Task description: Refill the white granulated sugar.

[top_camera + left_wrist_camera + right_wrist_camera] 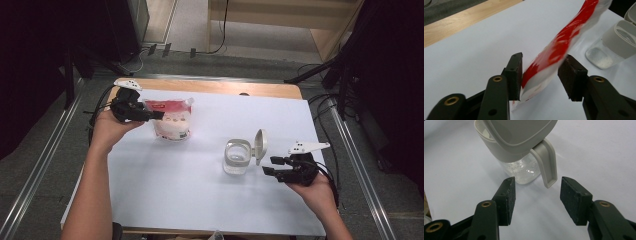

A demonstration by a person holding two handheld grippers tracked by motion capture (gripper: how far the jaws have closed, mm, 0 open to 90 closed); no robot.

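A red and white pouch (172,122) stands at the back left of the white sheet. My left gripper (159,115) reaches its top edge from the left. In the left gripper view the pouch's red top (554,52) runs slanted between the jaws of the left gripper (541,75); it lies against the left pad, and a gap stays at the right pad. A clear container (237,156) with a grey collar and its flip lid (260,145) raised stands right of centre. My right gripper (270,166) is open just right of it, with the grey handle (547,165) slightly beyond its fingertips.
The white sheet (200,190) covers most of a wooden table, whose bare far edge (225,86) shows at the back. Cables and dark stands lie on the floor beyond and beside the table. The container (609,47) holds a little white residue.
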